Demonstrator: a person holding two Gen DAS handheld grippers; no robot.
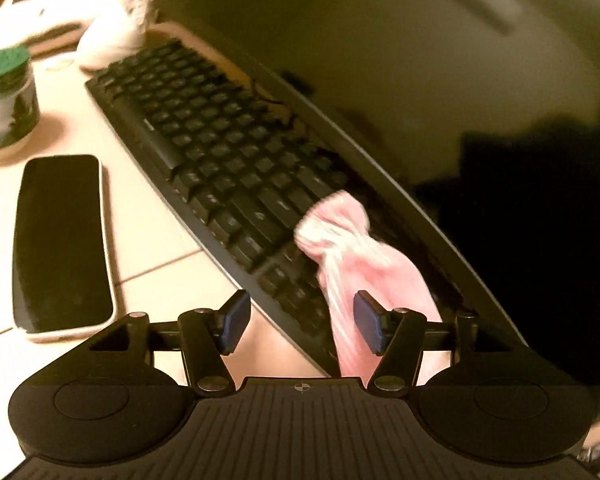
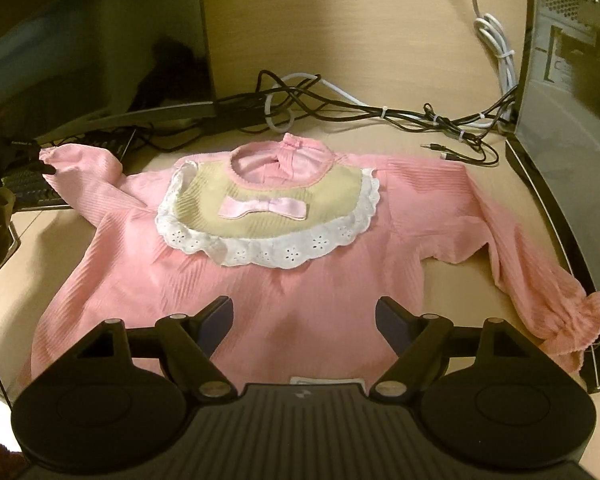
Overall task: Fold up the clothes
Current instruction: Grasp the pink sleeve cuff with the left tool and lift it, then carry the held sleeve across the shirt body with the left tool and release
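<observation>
Fingers of both grippers, left [image 1: 300, 322] and right [image 2: 304, 326], stand apart; pink top's [image 2: 260, 280] hem hidden, sleeve [image 1: 352, 256] blurred.

Black keyboard [image 1: 220, 168], phone [image 1: 60, 244] beside it, green-lidded jar [image 1: 6, 100], tangled cables [image 2: 380, 112]

We record a pale wooden desk [image 2: 400, 20] bearing: pink top [image 2: 260, 272] spread flat, one sleeve over the black keyboard [image 1: 220, 168]; tangled cables [image 2: 380, 114]; phone [image 1: 60, 244]; green-lidded jar [image 1: 6, 100]; monitor [image 2: 92, 48]; computer tower [image 2: 572, 120]
</observation>
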